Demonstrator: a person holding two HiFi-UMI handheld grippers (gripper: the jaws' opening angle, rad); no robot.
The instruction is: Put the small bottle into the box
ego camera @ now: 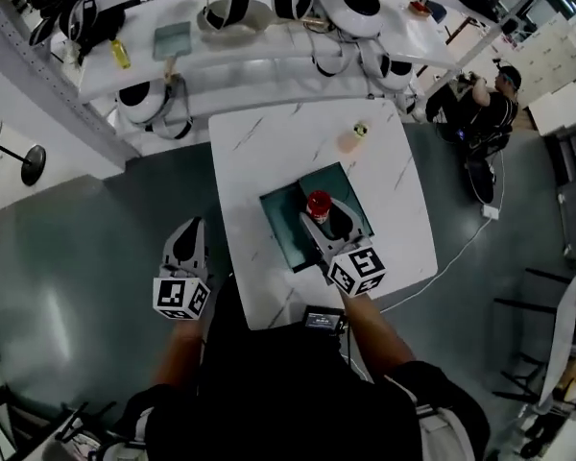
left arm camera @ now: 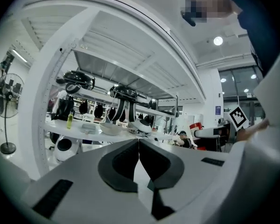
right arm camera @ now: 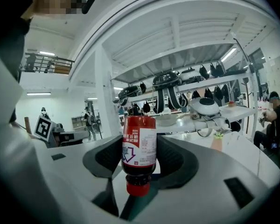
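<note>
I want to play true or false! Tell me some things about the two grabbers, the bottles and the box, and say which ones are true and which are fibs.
1. The right gripper holds a small dark bottle with a red cap. True.
2. The left gripper holds a bottle too. False: its jaws are together with nothing between them.
3. The dark green box sits on the white marble-look table. True.
4. The small peach-coloured bottle with a yellow-green top is inside the box. False: it stands on the table, beyond the box.
</note>
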